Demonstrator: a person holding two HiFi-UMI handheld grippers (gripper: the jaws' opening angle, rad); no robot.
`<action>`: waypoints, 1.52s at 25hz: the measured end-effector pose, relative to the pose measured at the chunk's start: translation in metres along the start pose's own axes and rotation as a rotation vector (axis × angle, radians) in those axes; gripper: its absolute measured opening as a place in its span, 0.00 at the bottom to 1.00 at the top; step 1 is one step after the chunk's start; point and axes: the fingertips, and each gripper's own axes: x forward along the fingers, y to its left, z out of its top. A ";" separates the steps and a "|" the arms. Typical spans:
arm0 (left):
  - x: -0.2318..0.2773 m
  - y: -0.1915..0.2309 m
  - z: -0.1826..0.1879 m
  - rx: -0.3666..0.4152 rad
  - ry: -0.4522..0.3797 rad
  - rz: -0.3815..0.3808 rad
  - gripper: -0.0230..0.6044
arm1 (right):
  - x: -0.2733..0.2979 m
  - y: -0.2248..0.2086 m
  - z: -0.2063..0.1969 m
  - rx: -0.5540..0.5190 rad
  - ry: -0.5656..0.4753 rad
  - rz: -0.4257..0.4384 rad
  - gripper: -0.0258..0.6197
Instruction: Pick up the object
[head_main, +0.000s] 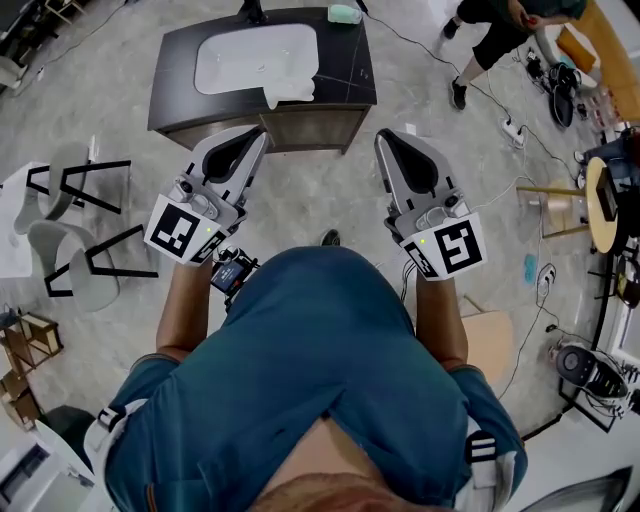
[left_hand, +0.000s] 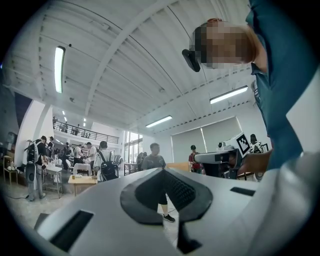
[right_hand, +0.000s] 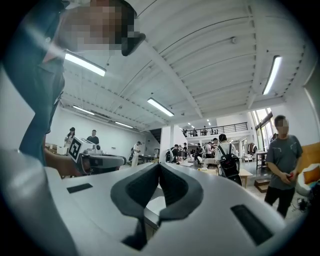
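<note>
Jaws of the left hand-held gripper (head_main: 258, 136) and of the right hand-held gripper (head_main: 384, 137) are pressed together, nothing between them. We hold both near the front of the dark surface (head_main: 345, 60). On it a white cloth (head_main: 288, 90) drapes over the front rim of the basin (head_main: 250, 55); a pale green object (head_main: 344, 14) sits at the far right corner.
</note>
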 end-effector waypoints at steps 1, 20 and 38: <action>0.008 -0.001 -0.002 0.003 0.005 0.005 0.04 | 0.000 -0.008 -0.001 0.003 -0.002 0.008 0.06; 0.070 0.057 -0.032 -0.028 0.031 -0.011 0.04 | 0.052 -0.061 -0.022 0.004 0.033 0.003 0.06; 0.124 0.146 -0.089 -0.206 0.079 -0.053 0.05 | 0.131 -0.110 -0.042 0.011 0.076 -0.051 0.06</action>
